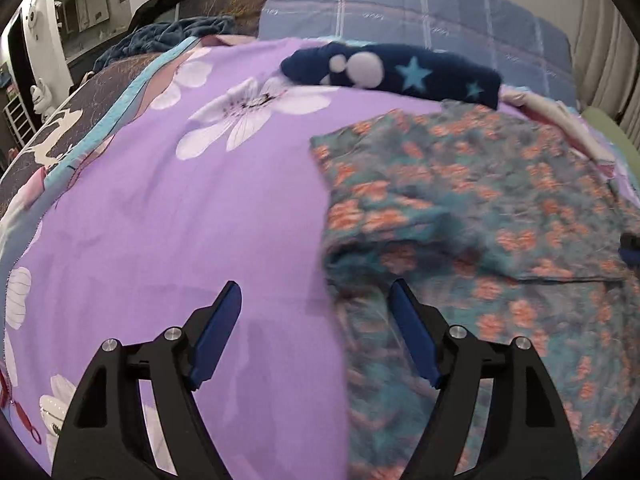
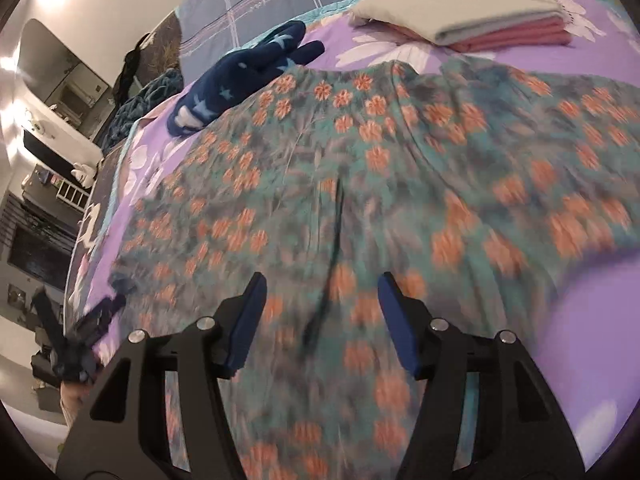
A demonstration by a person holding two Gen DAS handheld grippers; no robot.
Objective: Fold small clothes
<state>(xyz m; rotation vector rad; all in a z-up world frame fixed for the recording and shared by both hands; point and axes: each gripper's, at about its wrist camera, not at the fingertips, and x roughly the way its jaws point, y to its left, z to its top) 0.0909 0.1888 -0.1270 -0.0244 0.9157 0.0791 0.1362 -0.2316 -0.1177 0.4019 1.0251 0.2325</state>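
Both the left gripper and right gripper hover, jaws apart and empty, over the near edge of the floral garment on the bed, so the next move is probably to clamp that hem and fold it toward the far side.

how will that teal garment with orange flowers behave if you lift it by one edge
The teal garment with orange flowers lies flat with soft creases, so it is probably thin, floppy and would drape. It looks light. On the smooth purple floral bedsheet it would likely bunch or slide if pushed.
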